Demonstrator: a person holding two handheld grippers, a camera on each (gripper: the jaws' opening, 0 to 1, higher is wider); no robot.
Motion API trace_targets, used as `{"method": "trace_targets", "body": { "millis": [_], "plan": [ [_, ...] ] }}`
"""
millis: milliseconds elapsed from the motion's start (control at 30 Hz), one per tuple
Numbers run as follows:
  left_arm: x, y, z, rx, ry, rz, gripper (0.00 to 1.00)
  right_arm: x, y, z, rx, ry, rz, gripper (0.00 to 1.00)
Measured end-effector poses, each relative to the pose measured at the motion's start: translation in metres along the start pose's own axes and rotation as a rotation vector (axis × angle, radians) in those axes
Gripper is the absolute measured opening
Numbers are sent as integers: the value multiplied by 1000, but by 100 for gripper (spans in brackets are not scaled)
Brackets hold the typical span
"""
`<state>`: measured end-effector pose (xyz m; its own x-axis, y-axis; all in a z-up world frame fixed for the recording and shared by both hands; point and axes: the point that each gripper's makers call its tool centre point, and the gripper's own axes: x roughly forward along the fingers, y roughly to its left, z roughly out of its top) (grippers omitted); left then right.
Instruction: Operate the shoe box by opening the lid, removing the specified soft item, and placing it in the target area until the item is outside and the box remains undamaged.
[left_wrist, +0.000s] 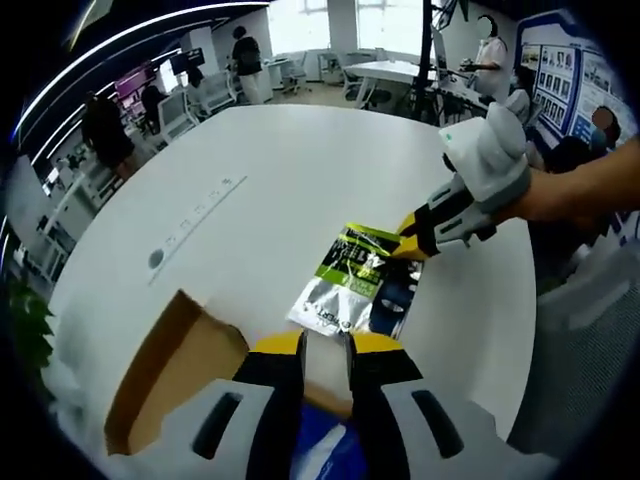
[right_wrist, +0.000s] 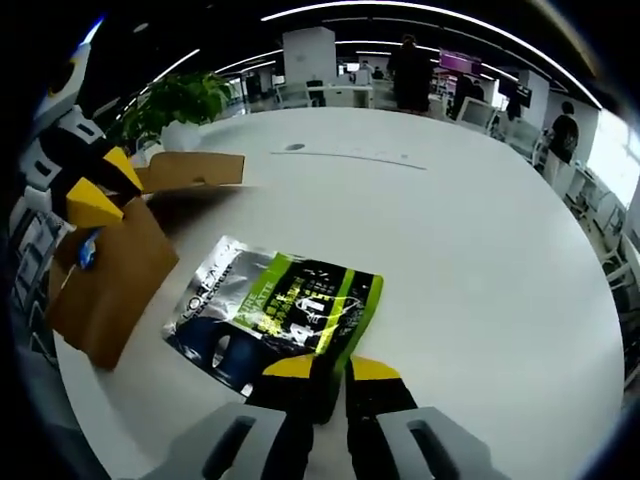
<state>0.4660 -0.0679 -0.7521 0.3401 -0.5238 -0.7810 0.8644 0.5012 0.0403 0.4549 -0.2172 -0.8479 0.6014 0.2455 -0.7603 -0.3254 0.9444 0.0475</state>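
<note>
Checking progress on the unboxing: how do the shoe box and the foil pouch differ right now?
The shoe box is plain brown cardboard with its flap open; the foil pouch is shiny silver, green and black with printing. The box is pinched at its edge by the left gripper; the pouch lies flat, its edge between the right gripper jaws. Both rest on the white table.

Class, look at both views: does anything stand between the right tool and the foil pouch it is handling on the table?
Nothing visible does. The right tool already sits at the edge of the foil pouch, which lies flat on the white table, outside the cardboard box. The left tool is at the box instead.
</note>
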Motion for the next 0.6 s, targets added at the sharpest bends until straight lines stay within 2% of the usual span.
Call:
{"method": "trace_targets", "body": {
  "millis": [233,600],
  "plan": [
    [-12,9,-11,-28,-5,22,16,-11,-7,3,-12,-18,-13,6],
    [-36,31,-43,-100,3,73,17,-31,-4,8,-38,-50,14,12]
  ]
}}
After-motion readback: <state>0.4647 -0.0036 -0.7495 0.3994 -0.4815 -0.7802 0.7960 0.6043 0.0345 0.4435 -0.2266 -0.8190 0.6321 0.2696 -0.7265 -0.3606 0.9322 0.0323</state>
